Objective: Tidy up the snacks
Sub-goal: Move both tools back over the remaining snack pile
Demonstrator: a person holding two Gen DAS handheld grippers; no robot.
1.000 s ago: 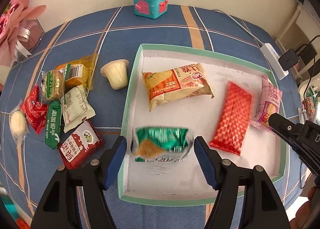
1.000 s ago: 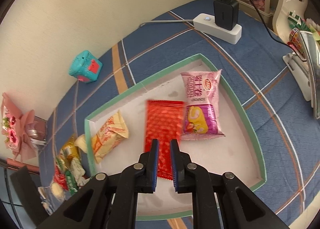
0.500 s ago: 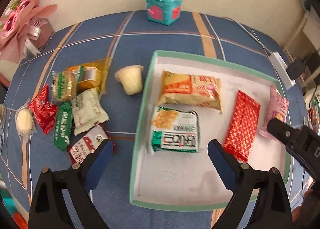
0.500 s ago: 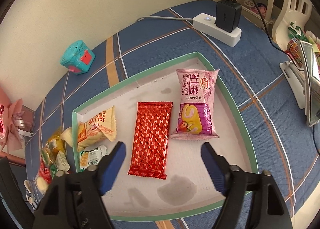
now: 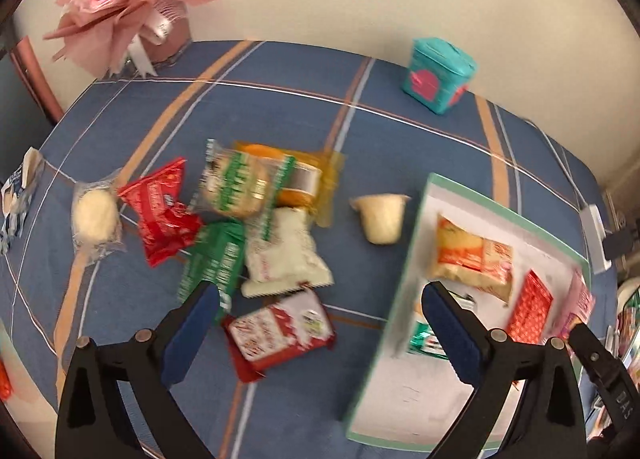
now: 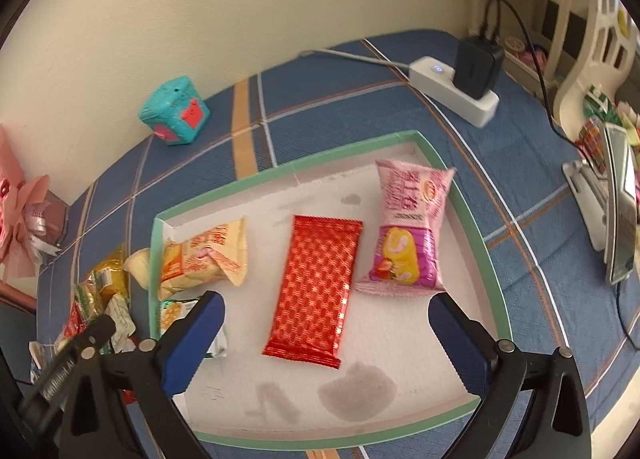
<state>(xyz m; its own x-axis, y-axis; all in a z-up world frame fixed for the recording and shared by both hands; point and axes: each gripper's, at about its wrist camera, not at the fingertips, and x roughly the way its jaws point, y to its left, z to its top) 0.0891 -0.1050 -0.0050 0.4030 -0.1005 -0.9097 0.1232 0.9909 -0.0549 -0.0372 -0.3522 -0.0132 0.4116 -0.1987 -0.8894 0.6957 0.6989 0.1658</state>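
1. Covering the whole work surface, the blue plaid cloth (image 5: 280, 107) carries the loose snacks on one side and the tray on the other.
2. The green-rimmed tray (image 6: 464, 195) already holds four packets: a red foil bar (image 6: 316, 287), a pink cake packet (image 6: 408, 227), a yellow-orange packet (image 6: 200, 255) and a green-and-white packet (image 6: 176, 315) by the near-left rim.
3. The loose pile lies well apart from the tray's left wall. Its nearest item, the red-and-white packet (image 5: 280, 331), sits just ahead of the left gripper (image 5: 320, 333).
4. The left gripper's jaws are opening, spread wide, with nothing pinched between them; the packet lies flat on the cloth below.
5. The right gripper (image 6: 326, 343) hangs over the tray, its jaws likewise opening wide and empty, the red foil bar lying free beneath.
6. Recommended approach: centre the left jaws across the packet's short side, descend until both pads flank its edges, then close. Avoid catching the white packet (image 5: 284, 255) touching its upper edge.
7. The jelly cup (image 5: 382, 217) lies tipped alone beside the tray; it is probably best handled separately.
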